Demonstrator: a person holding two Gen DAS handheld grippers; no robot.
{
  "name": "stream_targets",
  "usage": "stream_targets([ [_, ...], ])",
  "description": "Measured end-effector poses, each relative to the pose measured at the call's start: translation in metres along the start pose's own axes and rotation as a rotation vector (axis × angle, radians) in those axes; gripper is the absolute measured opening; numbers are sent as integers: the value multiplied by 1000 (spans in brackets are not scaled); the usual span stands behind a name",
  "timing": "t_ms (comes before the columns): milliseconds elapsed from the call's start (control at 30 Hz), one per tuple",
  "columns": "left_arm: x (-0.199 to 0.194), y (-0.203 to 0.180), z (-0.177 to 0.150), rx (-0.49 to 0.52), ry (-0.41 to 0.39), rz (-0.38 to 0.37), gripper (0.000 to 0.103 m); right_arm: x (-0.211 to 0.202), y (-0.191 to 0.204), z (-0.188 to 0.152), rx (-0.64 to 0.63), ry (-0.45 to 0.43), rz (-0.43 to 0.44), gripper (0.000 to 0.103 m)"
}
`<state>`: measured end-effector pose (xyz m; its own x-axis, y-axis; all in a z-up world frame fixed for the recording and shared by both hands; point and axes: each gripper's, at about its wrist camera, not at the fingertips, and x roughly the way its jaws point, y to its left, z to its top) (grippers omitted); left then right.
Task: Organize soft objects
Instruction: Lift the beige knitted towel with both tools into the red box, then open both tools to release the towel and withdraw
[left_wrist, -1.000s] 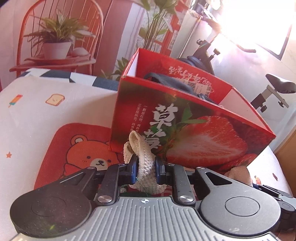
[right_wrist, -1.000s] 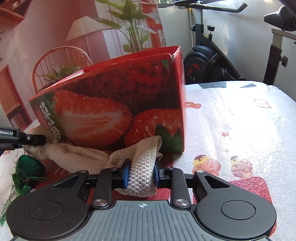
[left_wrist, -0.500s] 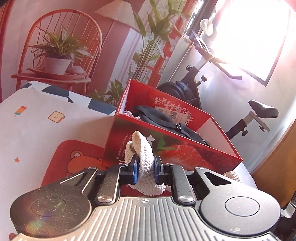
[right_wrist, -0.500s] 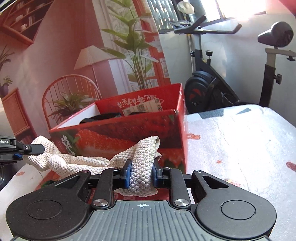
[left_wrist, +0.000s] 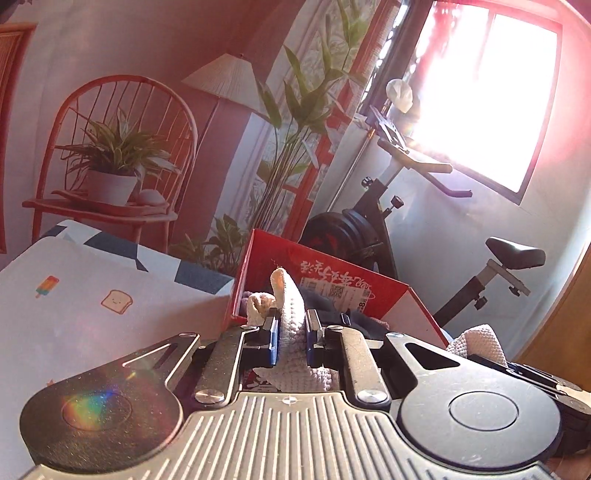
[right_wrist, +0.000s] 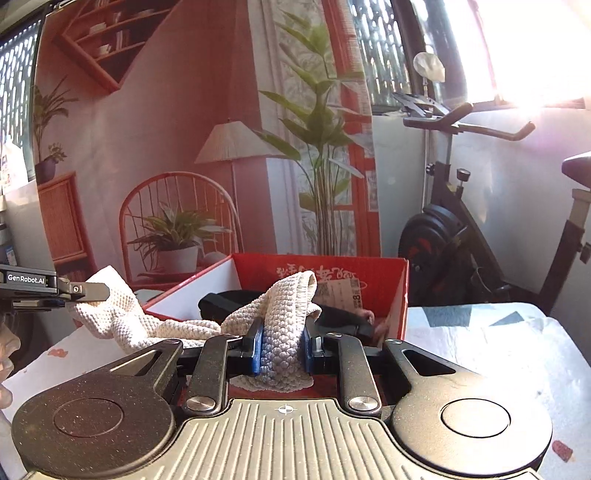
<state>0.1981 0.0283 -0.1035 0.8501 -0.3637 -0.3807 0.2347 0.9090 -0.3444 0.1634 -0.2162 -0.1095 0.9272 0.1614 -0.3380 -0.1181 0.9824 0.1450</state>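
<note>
Sunlit room, printed backdrop behind, exercise bike at right; patterned tabletop carries a red box.

Left claw: clenched on one end of a cream knit cloth, jaws closing further on it.

Cloth: strung between both claws, clear of the tabletop, sagging in front of the box's near wall; dark items already inside the box.

Right claw: clenched on the other end, jaws likewise tightening.

Handling note: likely step is lowering the cloth into the box. Keep both ends level and above the rim, carry forward together, release only once the sag is inside.
</note>
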Motion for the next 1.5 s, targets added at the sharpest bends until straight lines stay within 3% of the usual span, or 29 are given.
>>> stream_targets([
  [233,27,-7,21,64,-14,0,14,29,-6,37,-54,0,-37,18],
  [433,68,-17,38,131,44,-4,14,72,-14,57,-132,74,-101,18],
  [633,107,-22,27,146,207,-57,13,110,-15,44,-244,200,-154,18],
  [867,127,-13,17,126,279,-54,13,127,-14,19,-281,284,-179,18],
  [1300,138,-18,12,180,326,-27,13,132,-15,13,-250,326,-161,18],
  [1400,135,-20,14,196,310,-22,14,131,-15,15,-257,325,-175,23],
  [1433,134,-21,15,200,306,-23,19,129,-14,16,-256,320,-181,26],
  [1500,132,-21,18,202,304,-22,40,125,-15,19,-250,311,-181,32],
])
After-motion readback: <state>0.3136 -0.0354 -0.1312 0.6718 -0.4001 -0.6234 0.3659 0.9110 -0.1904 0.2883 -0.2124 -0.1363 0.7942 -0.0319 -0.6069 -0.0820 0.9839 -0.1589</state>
